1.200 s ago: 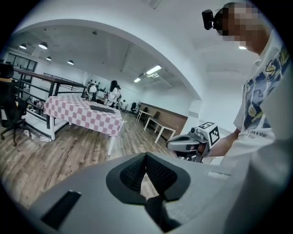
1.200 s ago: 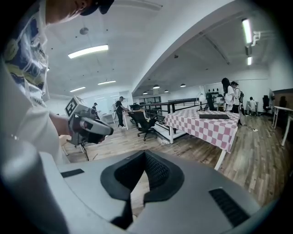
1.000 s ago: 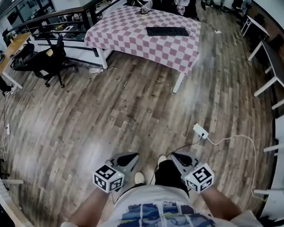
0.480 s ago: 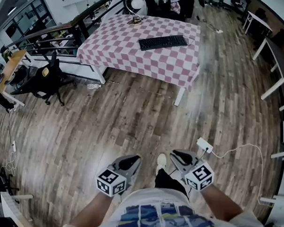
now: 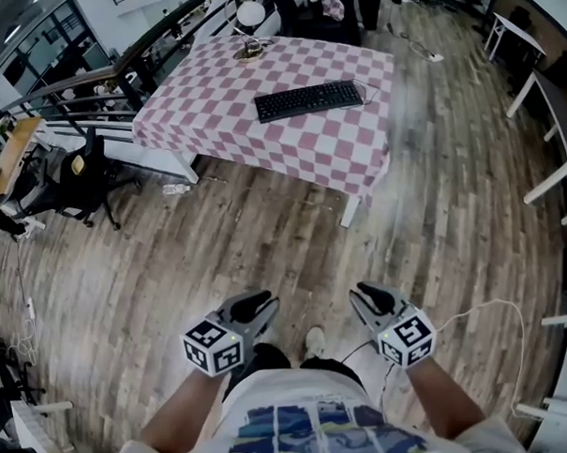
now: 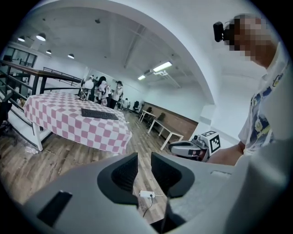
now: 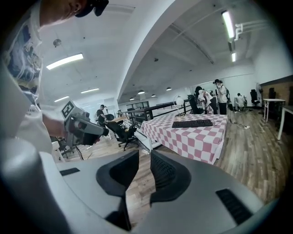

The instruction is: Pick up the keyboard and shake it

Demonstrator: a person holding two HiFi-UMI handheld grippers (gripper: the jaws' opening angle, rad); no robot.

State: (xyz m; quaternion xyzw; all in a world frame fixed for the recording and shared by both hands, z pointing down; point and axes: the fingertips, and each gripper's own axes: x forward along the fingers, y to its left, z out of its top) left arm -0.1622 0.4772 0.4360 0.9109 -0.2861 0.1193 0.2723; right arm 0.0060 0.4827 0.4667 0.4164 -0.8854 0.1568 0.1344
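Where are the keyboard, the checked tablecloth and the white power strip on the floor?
keyboard (image 5: 308, 101), head view, middle of its key field.
checked tablecloth (image 5: 212, 93), head view, bare cloth left of the keyboard.
power strip (image 6: 146, 194), left gripper view, its white body on the wooden floor.

Keyboard (image 5: 309, 100): black, long slim rectangle w/ rows of dark keys. Lies flat, keys up, on the pink & white check cloth of the table (image 5: 222, 101), nothing on top of it. In head view it sits toward the table's right half, a bit askew: right end higher in frame than left. In both gripper views it's just a low dark strip on the tabletop.
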